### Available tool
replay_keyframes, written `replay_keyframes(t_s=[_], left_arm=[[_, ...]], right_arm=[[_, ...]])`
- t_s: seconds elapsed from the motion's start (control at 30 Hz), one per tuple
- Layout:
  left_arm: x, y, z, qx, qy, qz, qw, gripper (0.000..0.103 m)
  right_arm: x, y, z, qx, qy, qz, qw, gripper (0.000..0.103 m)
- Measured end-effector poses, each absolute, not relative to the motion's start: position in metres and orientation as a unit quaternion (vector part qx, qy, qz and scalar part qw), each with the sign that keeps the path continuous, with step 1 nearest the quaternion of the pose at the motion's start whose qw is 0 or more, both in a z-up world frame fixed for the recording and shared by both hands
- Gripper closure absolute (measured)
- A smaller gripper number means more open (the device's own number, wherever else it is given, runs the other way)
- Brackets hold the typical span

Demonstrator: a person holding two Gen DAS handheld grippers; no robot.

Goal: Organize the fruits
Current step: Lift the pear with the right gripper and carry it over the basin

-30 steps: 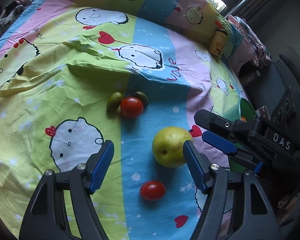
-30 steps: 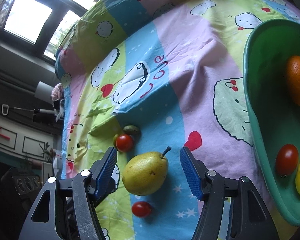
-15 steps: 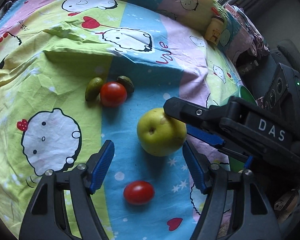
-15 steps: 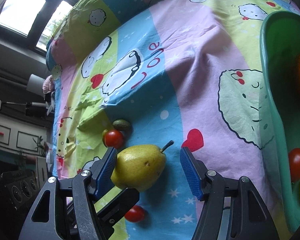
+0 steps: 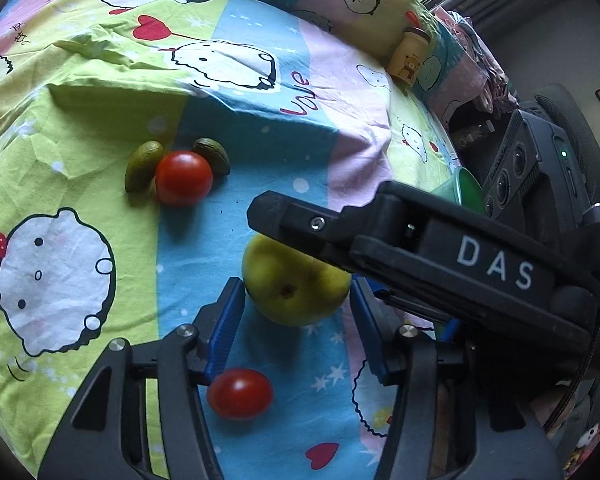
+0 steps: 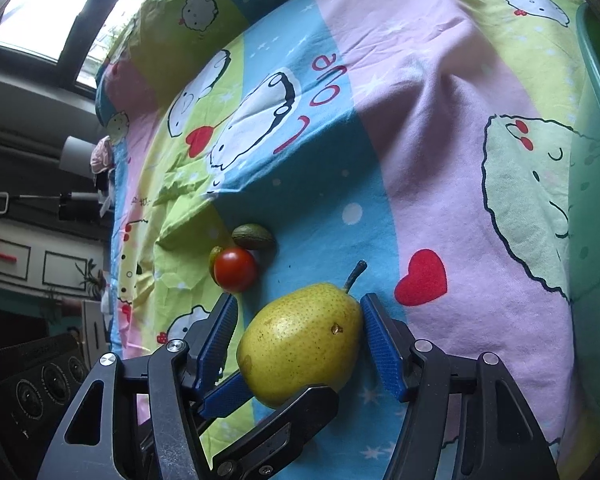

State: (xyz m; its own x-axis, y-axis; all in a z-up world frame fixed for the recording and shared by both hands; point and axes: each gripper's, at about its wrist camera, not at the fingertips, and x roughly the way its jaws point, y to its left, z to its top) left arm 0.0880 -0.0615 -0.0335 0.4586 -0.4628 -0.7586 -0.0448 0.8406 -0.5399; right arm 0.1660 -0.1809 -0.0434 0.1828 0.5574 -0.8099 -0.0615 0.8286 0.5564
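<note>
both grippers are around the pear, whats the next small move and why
Probably close the right gripper on the pear: its open blue pads already flank the fruit, which lies on the bedsheet. The left gripper is open too, straddling the same pear, so it should likely back away to avoid a clash.

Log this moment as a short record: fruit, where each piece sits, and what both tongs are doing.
surface: cartoon-print bedsheet
pear: yellow pear lying on its side on the blue stripe, stem pointing away
right tongs: open, pads flanking the pear
left tongs: open, also straddling the pear
near tomato: beside the left tongs' left pad
far tomato: touching two small green fruits
green bowl: at the right edge, contents hidden
jar: upright at the far bed edge
</note>
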Motion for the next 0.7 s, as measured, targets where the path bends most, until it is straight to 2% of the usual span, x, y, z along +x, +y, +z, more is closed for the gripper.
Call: replay_keyframes(t_s=[0.07, 0.17, 0.7], left_arm=[[0.088, -0.062, -0.033, -0.25, 0.504, -0.128, 0.817, 0.049], [0.088, -0.065, -0.032, -0.241, 0.505, -0.126, 0.819, 0.049], [0.075, -0.074, 0.0, -0.223, 0.453, -0.139, 0.852, 0.049]], right_arm=[[0.166, -0.182, -0.044, 0.207, 0.605, 0.205, 0.741, 0.042], [0.166, -0.183, -0.044, 0.208, 0.606, 0.205, 0.74, 0.043], [0.148, -0.191, -0.006, 0.204, 0.549, 0.218, 0.781, 0.042]])
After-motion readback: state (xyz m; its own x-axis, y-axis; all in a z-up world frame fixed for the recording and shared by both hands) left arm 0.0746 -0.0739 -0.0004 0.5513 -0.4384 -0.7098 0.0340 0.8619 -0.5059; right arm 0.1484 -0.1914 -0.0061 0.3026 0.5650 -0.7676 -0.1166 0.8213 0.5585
